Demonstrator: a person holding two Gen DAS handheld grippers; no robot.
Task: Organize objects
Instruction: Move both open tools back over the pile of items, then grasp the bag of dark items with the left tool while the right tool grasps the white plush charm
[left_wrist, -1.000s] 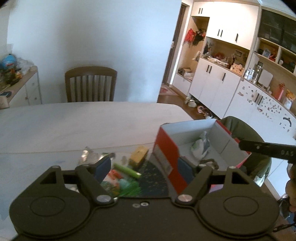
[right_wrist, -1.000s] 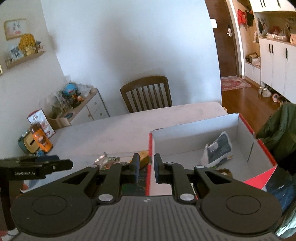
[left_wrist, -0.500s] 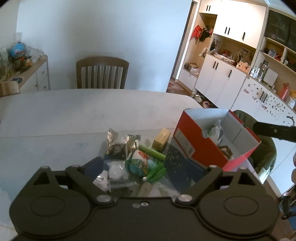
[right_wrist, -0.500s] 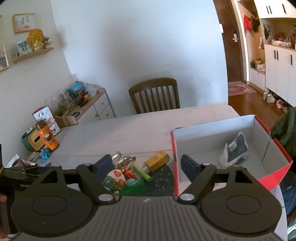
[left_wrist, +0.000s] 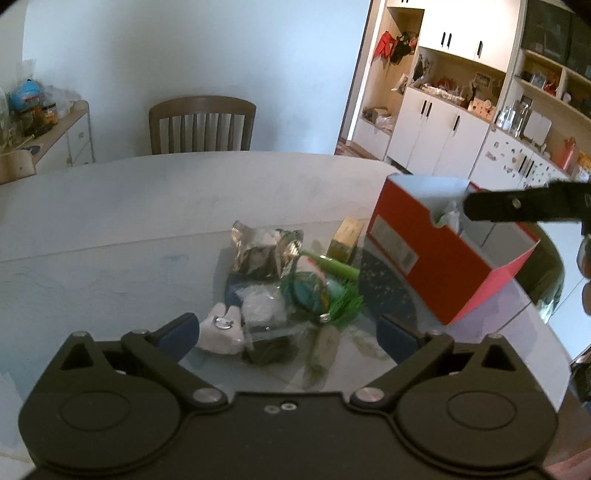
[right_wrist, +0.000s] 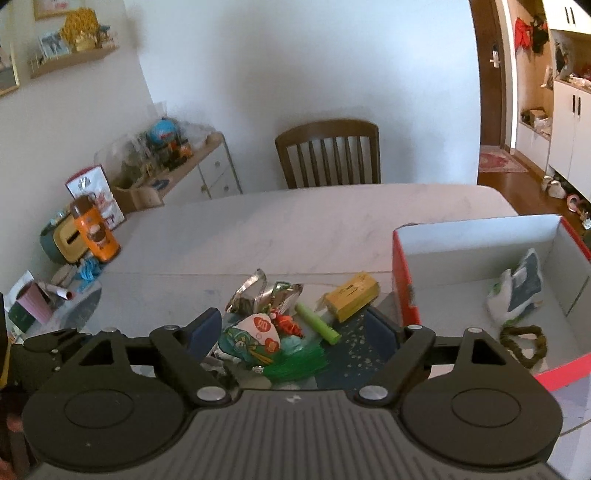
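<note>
A pile of small items lies on the table: a silver foil bag (left_wrist: 264, 254) (right_wrist: 258, 295), a green tube (left_wrist: 332, 264) (right_wrist: 317, 321), a yellow box (left_wrist: 347, 240) (right_wrist: 351, 295), a teal pouch (left_wrist: 310, 295) (right_wrist: 255, 339) with a green tassel (right_wrist: 295, 363), and a white piece (left_wrist: 221, 332). To the right stands a red box (left_wrist: 443, 251) (right_wrist: 480, 236) holding a white pouch (right_wrist: 517, 291) and a brown ring (right_wrist: 524, 345). My left gripper (left_wrist: 290, 334) is open just short of the pile. My right gripper (right_wrist: 293, 330) is open over the pile's near side, holding nothing.
A wooden chair (right_wrist: 328, 155) stands at the table's far side. A sideboard (right_wrist: 192, 173) with clutter is at the left, along with an orange bottle (right_wrist: 92, 229) and a pink cup (right_wrist: 35, 302). White cabinets (left_wrist: 443, 136) line the right wall.
The right gripper has opened from shut. Both grippers have drawn back and to the left, from the red box toward the pile, which now shows in full.
</note>
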